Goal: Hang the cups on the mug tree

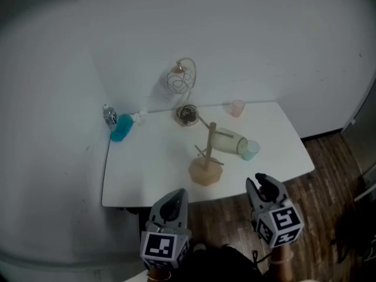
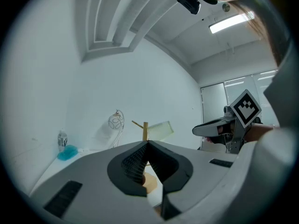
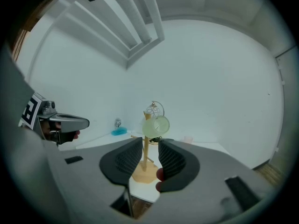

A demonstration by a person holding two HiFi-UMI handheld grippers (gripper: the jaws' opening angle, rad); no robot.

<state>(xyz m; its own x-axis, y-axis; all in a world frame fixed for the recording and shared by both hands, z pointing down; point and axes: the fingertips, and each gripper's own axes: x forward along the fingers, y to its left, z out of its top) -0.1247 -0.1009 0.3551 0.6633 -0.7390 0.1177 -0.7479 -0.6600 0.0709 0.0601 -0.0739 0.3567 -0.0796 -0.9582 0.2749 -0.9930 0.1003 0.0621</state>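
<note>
Left gripper (image 2: 147, 143): fingers closed tip to tip with nothing between them, held short of the table's near edge.
Right gripper (image 3: 150, 144): fingers a narrow gap apart and clamped on nothing. The mug tree's post shows through the gap, well beyond the fingertips.
Table (image 1: 147, 169): white, and it lies ahead of both pairs of fingers.
Mug tree (image 1: 206, 160): wooden, upright on its base near the table's front edge. It stands ahead of the fingers, between the left pair and the right pair.
Green cup (image 1: 228, 142): pale and translucent, hung sideways on an upper peg of the mug tree. Its round end faces the right fingers, above their gap.
Blue cup (image 1: 251, 150): just beside the green cup's outer end, straight ahead of the right fingers. Contact between the two cups cannot be told.
Pink cup (image 1: 237, 107): upright at the table's far edge, well beyond the right fingers.
Wire stand (image 1: 183, 87): at the far edge, beyond the mug tree.
Teal container (image 1: 121, 128): at the far corner, well ahead and left of the left fingers.
</note>
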